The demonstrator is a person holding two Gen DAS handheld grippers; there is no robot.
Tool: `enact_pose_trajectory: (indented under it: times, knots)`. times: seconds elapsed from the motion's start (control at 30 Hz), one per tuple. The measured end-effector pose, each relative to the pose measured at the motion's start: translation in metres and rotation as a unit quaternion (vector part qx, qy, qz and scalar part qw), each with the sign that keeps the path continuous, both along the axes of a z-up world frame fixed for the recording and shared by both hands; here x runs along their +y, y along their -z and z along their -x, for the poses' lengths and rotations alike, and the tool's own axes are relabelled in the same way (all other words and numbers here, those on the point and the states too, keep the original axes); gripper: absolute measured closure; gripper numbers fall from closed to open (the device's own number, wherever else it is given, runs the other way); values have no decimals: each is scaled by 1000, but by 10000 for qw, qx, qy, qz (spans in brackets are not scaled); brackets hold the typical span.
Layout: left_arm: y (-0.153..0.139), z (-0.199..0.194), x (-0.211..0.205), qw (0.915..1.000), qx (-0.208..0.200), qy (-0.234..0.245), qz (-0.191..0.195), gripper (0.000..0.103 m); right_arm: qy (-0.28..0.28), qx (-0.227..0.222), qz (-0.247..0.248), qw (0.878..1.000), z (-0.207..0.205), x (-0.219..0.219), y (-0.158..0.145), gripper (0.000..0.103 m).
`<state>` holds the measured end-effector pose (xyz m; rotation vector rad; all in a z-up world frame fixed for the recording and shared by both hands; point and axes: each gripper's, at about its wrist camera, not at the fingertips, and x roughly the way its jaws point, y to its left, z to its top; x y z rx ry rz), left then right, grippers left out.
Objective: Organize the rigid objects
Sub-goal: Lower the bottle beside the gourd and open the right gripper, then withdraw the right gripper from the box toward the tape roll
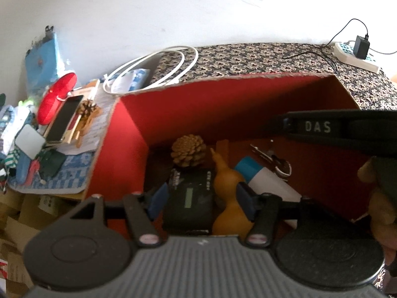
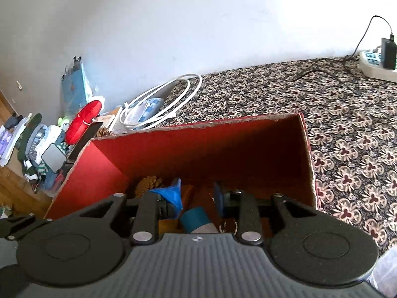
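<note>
Nearest the lens, the left hand-held gripper (image 1: pixel 202 197) hangs over the open red box (image 1: pixel 223 94) with its blue-padded fingers (image 1: pixel 157 200) spread apart and nothing between them; directly below the gap lie a black device with a small display (image 1: pixel 189 198) and a yellow gourd (image 1: pixel 227 198), side by side and touching. The right hand-held gripper (image 2: pixel 197 196) is likewise parted over the same box, above a white tube with a teal cap (image 2: pixel 197 219); a scrap of blue tape hangs off its left finger (image 2: pixel 173 195) (it is not holding anything that I can make out).

Further in, a pine cone (image 1: pixel 189 150) sits at the back of the box floor against the rear wall, and a ring of keys (image 1: pixel 273 159) lies to the right of the tube. So the rigid things gathered so far are in the box, crowded toward its left half.

Beyond the box's left wall, a second pine cone (image 1: pixel 86 110), a phone (image 1: pixel 65 118) and a red case (image 1: pixel 56 99) rest on a cluttered pile. The likely step is fetching one of these. To do it well, I would lift both grippers clear of the box's rim first, approach the cone from above, and close gently on its widest part, since its scales may crumble
</note>
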<state>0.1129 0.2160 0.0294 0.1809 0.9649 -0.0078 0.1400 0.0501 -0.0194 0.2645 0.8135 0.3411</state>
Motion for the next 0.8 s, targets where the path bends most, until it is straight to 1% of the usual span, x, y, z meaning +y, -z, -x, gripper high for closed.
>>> enact_pose_trajectory:
  times: [0.23,0.33,0.53,0.63,0.8]
  knots:
    - [-12,13,3,9998,-175,-31,-78,37,174,-263,-81,9995,23,-8,-16,92]
    - [-17,19,0,9997,-223,-57,-101,37,174,-268,-157,9994,34,-12,-20,91]
    - [-22,32,-3,9997,-189,-106,-70,36,139,-303,-122,9994,59,-17,-29,91]
    - [-25,40,-5,9997,-182,-121,-55,36,99,-322,-196,9992,71,-20,-34,91]
    - [-33,55,-11,9996,-256,-116,-43,35,-13,-363,-243,9990,88,-22,-41,90]
